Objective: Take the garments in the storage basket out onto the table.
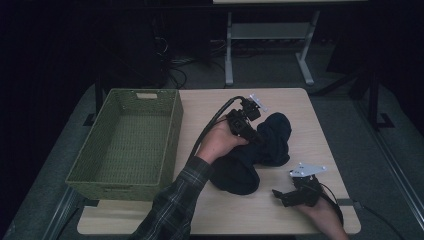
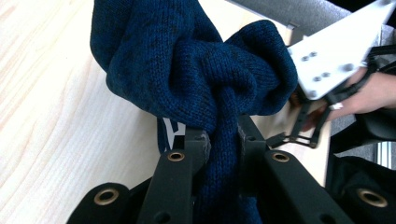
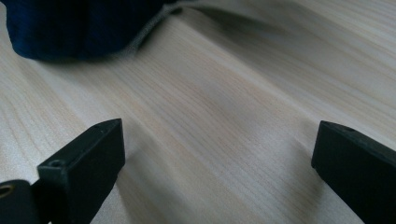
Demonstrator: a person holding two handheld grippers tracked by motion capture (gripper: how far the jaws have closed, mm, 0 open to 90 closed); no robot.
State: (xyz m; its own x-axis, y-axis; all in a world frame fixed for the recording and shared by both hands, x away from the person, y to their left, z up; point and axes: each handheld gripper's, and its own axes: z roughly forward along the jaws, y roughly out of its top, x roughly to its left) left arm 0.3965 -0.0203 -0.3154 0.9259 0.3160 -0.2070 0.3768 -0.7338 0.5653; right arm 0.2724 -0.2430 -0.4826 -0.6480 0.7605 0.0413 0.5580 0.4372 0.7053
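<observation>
Navy knit garment (image 2: 196, 79) pinched in left hand-held gripper (image 2: 222, 140); right hand-held gripper (image 3: 217, 154) wide over pale wooden table (image 1: 305, 125).

In the high view the left gripper (image 1: 250, 134) has its tips buried in the sweater (image 1: 260, 150). The left gripper view cuts the sweater off at the top edge, and its folds hide the desk (image 2: 56, 116) behind. The right gripper view blurs the sweater at the top left corner.
</observation>
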